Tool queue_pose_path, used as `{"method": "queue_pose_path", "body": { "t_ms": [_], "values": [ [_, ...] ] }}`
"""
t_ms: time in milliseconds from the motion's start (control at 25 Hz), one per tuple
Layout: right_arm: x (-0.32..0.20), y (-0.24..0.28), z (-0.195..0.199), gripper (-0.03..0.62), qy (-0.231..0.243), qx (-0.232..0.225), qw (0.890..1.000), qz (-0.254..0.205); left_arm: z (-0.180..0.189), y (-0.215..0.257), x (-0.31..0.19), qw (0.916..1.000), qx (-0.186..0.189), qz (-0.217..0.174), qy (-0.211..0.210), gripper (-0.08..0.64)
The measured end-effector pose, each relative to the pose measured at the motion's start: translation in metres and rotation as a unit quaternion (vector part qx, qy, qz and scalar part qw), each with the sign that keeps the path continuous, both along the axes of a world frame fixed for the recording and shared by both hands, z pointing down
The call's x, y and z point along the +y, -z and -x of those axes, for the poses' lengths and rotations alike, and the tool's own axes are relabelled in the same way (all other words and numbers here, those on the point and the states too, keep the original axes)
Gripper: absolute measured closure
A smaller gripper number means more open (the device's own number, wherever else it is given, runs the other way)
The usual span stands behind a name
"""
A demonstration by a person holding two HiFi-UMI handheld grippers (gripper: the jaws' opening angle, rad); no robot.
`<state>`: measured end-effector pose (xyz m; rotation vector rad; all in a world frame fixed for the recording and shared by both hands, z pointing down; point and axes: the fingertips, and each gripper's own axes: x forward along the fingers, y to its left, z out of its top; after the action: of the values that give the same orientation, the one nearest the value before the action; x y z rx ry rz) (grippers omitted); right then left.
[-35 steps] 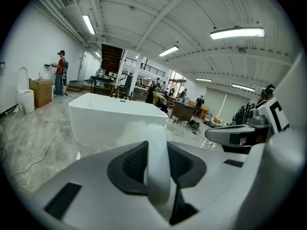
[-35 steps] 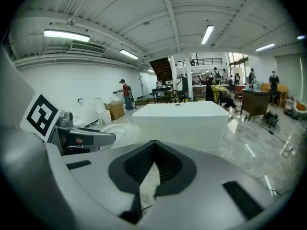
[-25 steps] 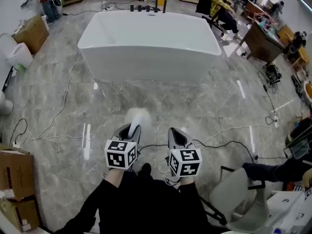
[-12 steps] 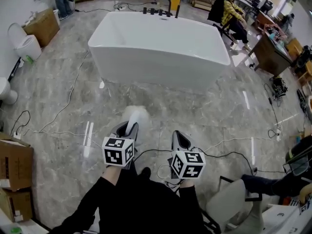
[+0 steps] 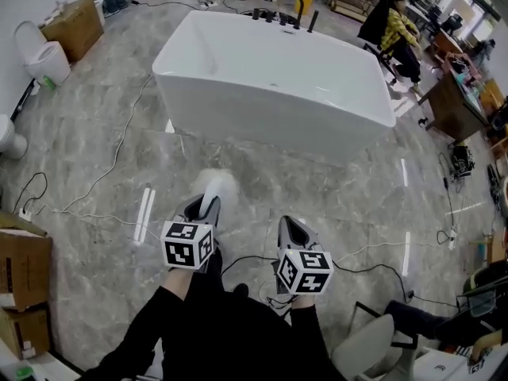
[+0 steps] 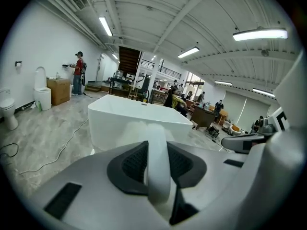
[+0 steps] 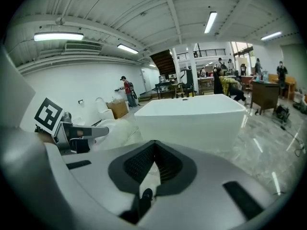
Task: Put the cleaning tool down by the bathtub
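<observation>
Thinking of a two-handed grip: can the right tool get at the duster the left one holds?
Probably yes: the right tool, empty with jaws together, sits beside the left tool, nothing between it and the duster; it must open first.

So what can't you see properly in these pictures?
Cleaning tool head: blurred in the head view, so its kind is unclear.
Its handle's lower end: hidden inside the left gripper's jaws, left gripper view.
Bathtub taps: too small, head view.
</observation>
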<state>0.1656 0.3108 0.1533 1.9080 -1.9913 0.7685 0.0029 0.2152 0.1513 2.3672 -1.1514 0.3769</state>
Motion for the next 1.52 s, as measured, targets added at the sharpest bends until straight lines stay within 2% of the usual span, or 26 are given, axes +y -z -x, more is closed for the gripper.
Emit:
{"method": "queue_pose_path", "body": {
  "t_ms": [360,720,1120,1520],
  "values": [
    [-0.142,-0.002,0.045,0.592,0.025,0.004,0.999,0.020,0.049,-0.001,-0.130,0.9998,-0.001,0.012,0.014,0.462],
    [-0.212,-0.007,0.083,0.592,0.063,0.034,0.996,0.044,0.099,-0.007,-0.200,0.9976,0.027,0.022,0.060,0.462],
    [-0.285,-0.025,0.069,0.592,0.093,0.038,0.994,0.052,0.123,-0.022,-0.253,0.9931,0.023,0.025,0.112,0.462],
    [-0.372,-0.093,0.057,0.592,0.152,0.035,0.984,0.091,0.109,-0.072,-0.343,0.9873,0.008,0.037,0.154,0.462]
  ]
}}
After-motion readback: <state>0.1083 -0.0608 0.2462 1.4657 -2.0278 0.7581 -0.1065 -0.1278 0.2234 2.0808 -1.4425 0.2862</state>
